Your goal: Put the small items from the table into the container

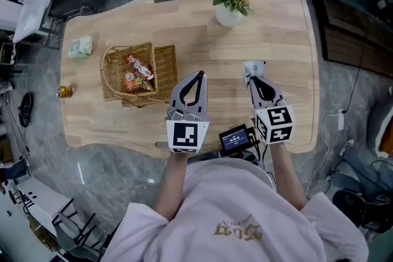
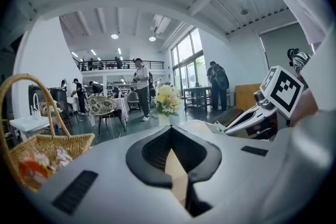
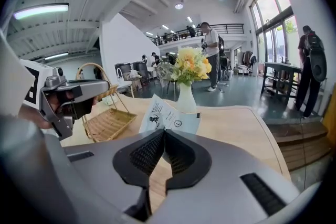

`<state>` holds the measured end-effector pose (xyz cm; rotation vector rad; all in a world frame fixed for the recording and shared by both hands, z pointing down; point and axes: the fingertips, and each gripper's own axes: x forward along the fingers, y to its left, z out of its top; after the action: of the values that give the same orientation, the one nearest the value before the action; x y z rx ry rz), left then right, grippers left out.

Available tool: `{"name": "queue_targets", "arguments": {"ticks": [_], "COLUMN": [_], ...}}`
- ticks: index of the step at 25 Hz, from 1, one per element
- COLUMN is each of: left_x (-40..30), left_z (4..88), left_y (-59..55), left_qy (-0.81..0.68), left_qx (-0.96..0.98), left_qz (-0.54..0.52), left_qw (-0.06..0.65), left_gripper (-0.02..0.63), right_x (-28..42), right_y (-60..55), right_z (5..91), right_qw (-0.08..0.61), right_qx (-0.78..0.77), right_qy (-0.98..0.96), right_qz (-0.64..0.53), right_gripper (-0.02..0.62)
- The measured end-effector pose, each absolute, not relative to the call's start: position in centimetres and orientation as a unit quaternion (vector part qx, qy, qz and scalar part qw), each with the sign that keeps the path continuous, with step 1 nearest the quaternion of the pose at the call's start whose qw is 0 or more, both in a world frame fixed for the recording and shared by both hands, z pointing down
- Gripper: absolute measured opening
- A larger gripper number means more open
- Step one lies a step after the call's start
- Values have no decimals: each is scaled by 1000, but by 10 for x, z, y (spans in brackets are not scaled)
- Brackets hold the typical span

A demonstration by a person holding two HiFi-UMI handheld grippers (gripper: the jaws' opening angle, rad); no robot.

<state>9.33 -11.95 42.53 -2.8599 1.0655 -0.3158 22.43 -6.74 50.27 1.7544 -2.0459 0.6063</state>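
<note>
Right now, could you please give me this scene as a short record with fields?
container: wicker basket, with snacks inside
left gripper: fingers together, nothing between them
right gripper: fingers shut on white packet
loose on table: green packet, left of the basket
other: flower vase at the far edge

A loose white shirt point(image 1: 233, 199) with short, wide sleeves point(image 1: 140, 227) is worn, and a gold-brown print point(image 1: 238, 230) is set on its front. The left gripper point(image 1: 198, 75) and the right gripper point(image 1: 253, 79) are cased in smooth pale grey shells point(image 2: 105, 165) that taper towards the tips. The jaws are lined with black ribbed pads point(image 2: 156, 152), and dark slotted strips point(image 2: 75, 191) are set into the shells on either side. A white cube point(image 1: 187, 135) printed with bold black square markers is carried at the back of each gripper.
</note>
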Motion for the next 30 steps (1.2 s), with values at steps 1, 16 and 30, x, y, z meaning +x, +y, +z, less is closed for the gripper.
{"name": "queue_targets", "arguments": {"ticks": [1, 16, 30], "left_x": [91, 41, -98], "left_z": [418, 361, 352], "left_y": [-119, -124, -134], "left_qy": [347, 387, 534], "left_qx": [-932, -917, -840], "left_qz": [-100, -61, -59], "left_qw": [44, 79, 71], "left_gripper": [5, 5, 5], "right_x": [222, 169, 44], "right_y": [-69, -87, -130], "right_z": [494, 430, 404], "right_qw": [183, 139, 129], "right_qx": [625, 612, 494], "right_qy": [-729, -761, -850], "right_qz": [209, 164, 133], "right_gripper": [29, 29, 29]}}
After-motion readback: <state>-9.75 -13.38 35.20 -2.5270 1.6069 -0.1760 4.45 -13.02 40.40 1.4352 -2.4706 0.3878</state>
